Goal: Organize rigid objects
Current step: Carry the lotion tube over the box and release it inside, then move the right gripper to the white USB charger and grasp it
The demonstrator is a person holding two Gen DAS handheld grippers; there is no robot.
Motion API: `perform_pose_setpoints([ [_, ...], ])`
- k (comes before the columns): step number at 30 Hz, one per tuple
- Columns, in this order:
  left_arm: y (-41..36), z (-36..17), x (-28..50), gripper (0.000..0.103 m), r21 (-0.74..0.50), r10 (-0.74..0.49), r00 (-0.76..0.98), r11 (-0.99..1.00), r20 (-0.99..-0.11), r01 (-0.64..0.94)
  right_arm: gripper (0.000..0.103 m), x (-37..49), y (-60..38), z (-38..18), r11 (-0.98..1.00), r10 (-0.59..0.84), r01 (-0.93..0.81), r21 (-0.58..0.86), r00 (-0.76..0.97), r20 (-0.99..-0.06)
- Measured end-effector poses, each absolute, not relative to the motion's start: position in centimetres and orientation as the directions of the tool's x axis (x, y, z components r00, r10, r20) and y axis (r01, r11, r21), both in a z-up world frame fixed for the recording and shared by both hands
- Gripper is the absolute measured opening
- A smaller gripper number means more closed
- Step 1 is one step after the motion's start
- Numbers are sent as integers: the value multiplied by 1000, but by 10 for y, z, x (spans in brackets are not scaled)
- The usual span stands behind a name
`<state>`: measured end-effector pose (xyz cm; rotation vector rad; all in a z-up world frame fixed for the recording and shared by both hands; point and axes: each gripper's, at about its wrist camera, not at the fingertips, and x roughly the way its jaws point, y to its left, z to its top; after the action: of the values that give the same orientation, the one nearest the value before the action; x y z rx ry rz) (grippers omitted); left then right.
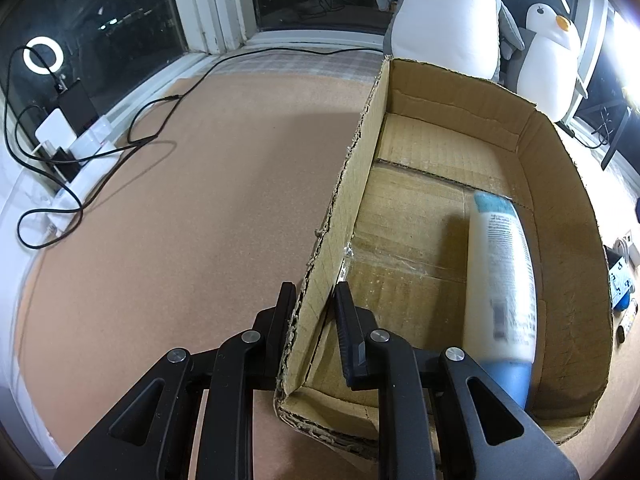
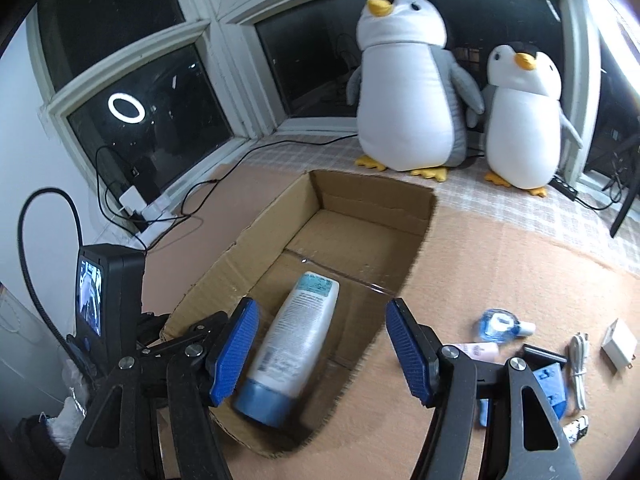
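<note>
While I hold the box still with one hand, the other is free for what comes next.

Left gripper (image 1: 316,300): closed on the near side wall of the cardboard box (image 1: 560,152), one finger outside the wall and one inside. I judge this pinch is there to keep the box from sliding while things drop in.

Right gripper (image 2: 322,344): jaws apart over the near end of the box, nothing between the blue pads (image 2: 236,344) touching them. The bottle lies below and between them, so I read this as a release just made.

Lotion bottle (image 2: 296,340): on its side on the box floor, blue cap toward me, crimped end toward the far wall. It looks blurred in the left wrist view, so it may not be fully settled.

Box: open-topped, on the brown mat (image 1: 180,200), with only the bottle in it that I can see; plenty of floor is free beyond it.

Remaining items: on the mat to the right of the box lie a small blue bottle (image 2: 496,324), a pink tube (image 2: 476,349), a white charger block (image 2: 618,344), a coiled white cable (image 2: 578,364) and some blue plastic pieces (image 2: 554,388). They are well apart from the box wall.

Background: two plush penguins (image 2: 412,92) stand by the window, clear of the work.

Next, as I judge it: swing the right hand over to the small blue bottle, left hand keeping its pinch.
</note>
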<state>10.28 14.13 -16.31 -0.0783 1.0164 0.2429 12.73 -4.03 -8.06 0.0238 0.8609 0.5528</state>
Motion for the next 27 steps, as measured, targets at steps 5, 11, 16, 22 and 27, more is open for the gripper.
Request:
perform_pose_setpoints([
  [5,142,-163,103,18,49,166,501,970,-849,-238,62,127,-63,-77,873,460,-421,247,538,-706],
  [11,142,-163,104,18,54,171,499,969,-849,-242,62,127,-97,-75,893,430,-380,241,564,-705],
  [16,142,-162,104,18,55,172,499,969,-850,-242,62,128,-136,-76,916,388,-330,227,590,-707],
  [22,142,-162,104,18,60,178,496,968,-850,-245,62,134,-191,-81,943,328,-263,206,608,-723],
  [27,141,-162,104,18,65,182,494,967,-850,-245,62,142,-229,-86,960,275,-221,174,614,-740],
])
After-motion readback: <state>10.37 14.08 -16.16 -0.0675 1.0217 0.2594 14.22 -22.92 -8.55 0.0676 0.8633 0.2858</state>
